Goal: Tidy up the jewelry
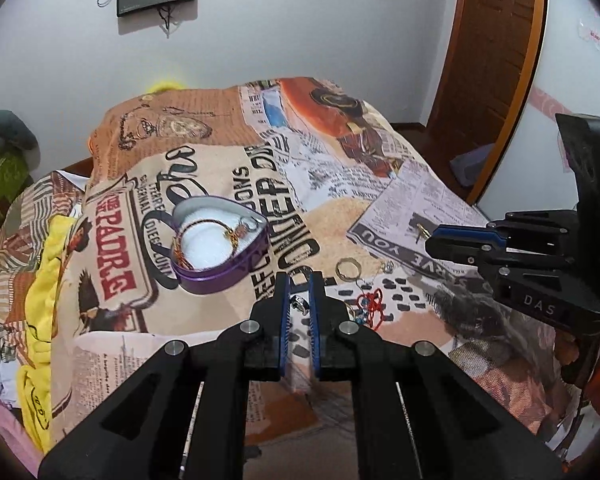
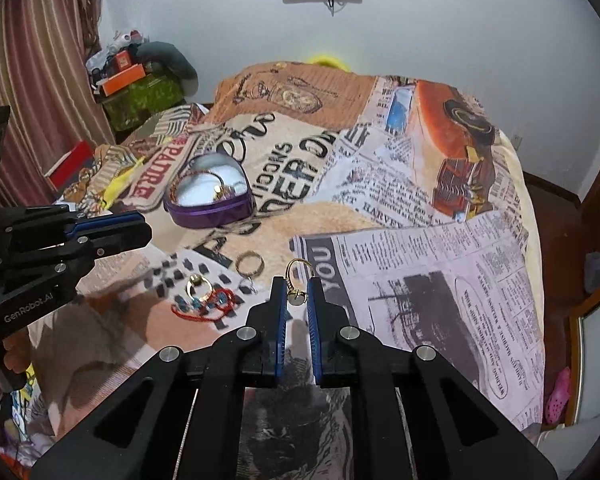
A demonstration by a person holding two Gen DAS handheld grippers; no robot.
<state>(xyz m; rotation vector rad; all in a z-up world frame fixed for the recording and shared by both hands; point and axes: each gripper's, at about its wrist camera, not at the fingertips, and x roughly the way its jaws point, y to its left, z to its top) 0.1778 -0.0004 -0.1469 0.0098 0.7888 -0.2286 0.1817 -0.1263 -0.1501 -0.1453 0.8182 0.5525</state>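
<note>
1. The right gripper [image 2: 298,294] is holding a gold ring [image 2: 296,280] between its blue pads, with the jaws drawn nearly together. The ring's band is sticking up above the fingertips.
2. The left gripper [image 1: 299,294] is closing on a small silver ring [image 1: 299,302], which is sitting between its pads near the tips. The jaws are standing almost fully closed.
3. Both grippers are pointing downward over a bed covered by a newspaper-print blanket [image 1: 340,184].
4. A purple heart-shaped tin [image 1: 220,240] is lying open on the blanket, beyond the left gripper and to its left. Its white lining is carrying a brown cord bracelet [image 1: 204,226] with gold fittings.
5. A plain gold hoop [image 2: 250,263] is lying on the blanket between the tin and the right gripper.
6. A second gold ring with a stone [image 2: 198,285] is resting beside a red knotted cord bracelet with blue beads [image 2: 212,306]; whether the two are touching cannot be told.
7. In the right wrist view, the left gripper is appearing at the left edge, near the tin. In the left wrist view, the right gripper [image 1: 430,240] is appearing at the right edge, with gold metal showing at its tips.
</note>
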